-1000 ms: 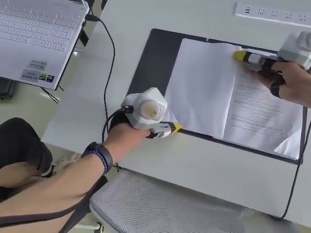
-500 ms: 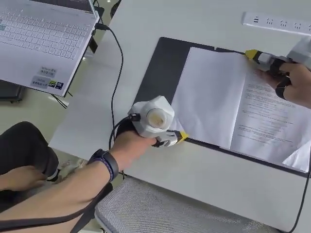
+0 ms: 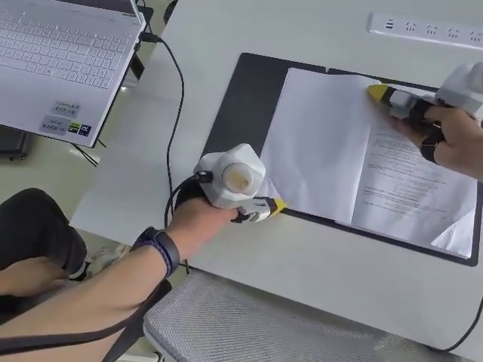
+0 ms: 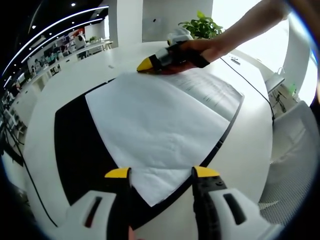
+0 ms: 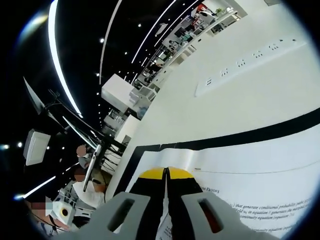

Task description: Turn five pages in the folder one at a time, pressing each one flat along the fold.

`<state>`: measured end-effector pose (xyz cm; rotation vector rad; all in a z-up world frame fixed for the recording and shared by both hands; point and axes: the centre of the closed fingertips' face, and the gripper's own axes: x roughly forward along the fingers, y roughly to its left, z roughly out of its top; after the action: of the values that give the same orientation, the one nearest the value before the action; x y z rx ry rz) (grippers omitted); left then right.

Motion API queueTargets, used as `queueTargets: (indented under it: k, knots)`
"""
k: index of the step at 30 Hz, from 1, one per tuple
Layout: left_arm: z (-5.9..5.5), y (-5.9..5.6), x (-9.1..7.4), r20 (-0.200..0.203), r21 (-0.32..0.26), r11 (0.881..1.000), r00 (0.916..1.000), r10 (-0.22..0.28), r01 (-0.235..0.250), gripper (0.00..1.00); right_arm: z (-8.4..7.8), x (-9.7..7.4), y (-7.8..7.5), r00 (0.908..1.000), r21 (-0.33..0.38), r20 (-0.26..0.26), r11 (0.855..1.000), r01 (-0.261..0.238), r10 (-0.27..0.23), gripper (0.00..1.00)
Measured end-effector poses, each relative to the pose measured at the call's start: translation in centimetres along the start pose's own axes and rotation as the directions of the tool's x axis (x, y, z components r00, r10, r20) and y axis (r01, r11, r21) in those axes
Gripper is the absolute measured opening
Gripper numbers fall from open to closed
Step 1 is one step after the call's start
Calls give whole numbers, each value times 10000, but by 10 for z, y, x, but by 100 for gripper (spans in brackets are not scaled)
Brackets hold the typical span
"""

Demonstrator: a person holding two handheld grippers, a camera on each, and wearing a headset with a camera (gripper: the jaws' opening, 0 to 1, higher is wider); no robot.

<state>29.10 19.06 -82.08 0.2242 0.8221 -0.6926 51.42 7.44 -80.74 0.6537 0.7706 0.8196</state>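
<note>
At a white workbench point(image 3: 226, 45), a black folder point(image 3: 241, 98) lies open flat between a laptop point(image 3: 60, 60) on the person's left and a power strip point(image 3: 423, 30) on the far side. A blank turned page point(image 3: 317, 143) lies over the folder's left half, and a printed page point(image 3: 411, 188) faces up on the right.

The left gripper point(image 4: 156, 172) rests at the near corner of the turned page. Its jaws stand well apart with that corner lying between them, and they clamp nothing. Whether they bear on the paper cannot be told. The right gripper point(image 3: 376, 91) has its jaws closed tip to tip with nothing between them, and its yellow nose is laid on the paper at the far end of the fold.

Over the past second little has changed beyond a shift of the headset camera. The left gripper has kept to its corner, and the right gripper has stayed at the top of the fold, having nudged only slightly along it. The page looks turned and down, and the pressing stroke along the fold appears to be at its start, with nearly the whole crease left to run. How many of the five pages are done cannot be read here.
</note>
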Motion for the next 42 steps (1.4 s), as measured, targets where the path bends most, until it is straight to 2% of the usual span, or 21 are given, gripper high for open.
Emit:
queueTargets:
  k: [7, 10, 11, 12, 13, 18, 22, 27, 31, 33, 42]
  knots:
    - [0, 0, 0, 4, -17, 10000, 10000, -48, 48, 48, -19, -7, 11, 9989, -178, -423, 9996, -197, 189, 0]
    - [0, -1, -1, -8, 0, 10000, 10000, -44, 44, 48, -24, -12, 16, 9994, -30, -300, 9998, -198, 197, 0]
    - [0, -1, -1, 7, -39, 10000, 10000, -44, 44, 48, -21, -10, 14, 9993, -2, -293, 9997, -247, 247, 0]
    - [0, 0, 0, 8, -32, 10000, 10000, -39, 39, 48, -23, -11, 15, 9991, 9, -308, 9996, -291, 291, 0]
    - [0, 0, 0, 18, -24, 10000, 10000, -42, 42, 48, -30, -15, 23, 9990, 9, -321, 9995, -324, 325, 0]
    - [1, -1, 0, 99, -99, 9999, 9999, -67, 67, 49, -34, -19, 27, 9984, 26, -364, 9991, -435, 436, 0]
    - [0, -1, 0, 90, -87, 9999, 9999, -69, 70, 48, -53, -28, 37, 9962, -76, -641, 9982, -594, 588, 0]
    - [0, -1, 0, 92, -75, 10000, 9999, -51, 52, 49, -63, -34, 37, 9955, 48, -598, 9972, -740, 741, 0]
    - [0, -1, 0, 116, -88, 9999, 9999, -59, 60, 49, -75, -43, 48, 9946, 92, -596, 9964, -841, 845, 0]
    - [0, -1, 0, 125, -73, 10000, 9999, -66, 67, 49, -78, -44, 45, 9924, 65, -787, 9955, -943, 945, 0]
    - [1, -3, -1, 121, -68, 9999, 9999, -104, 105, 50, -121, -61, 65, 9763, -376, -1688, 9889, -1440, 1357, 0]
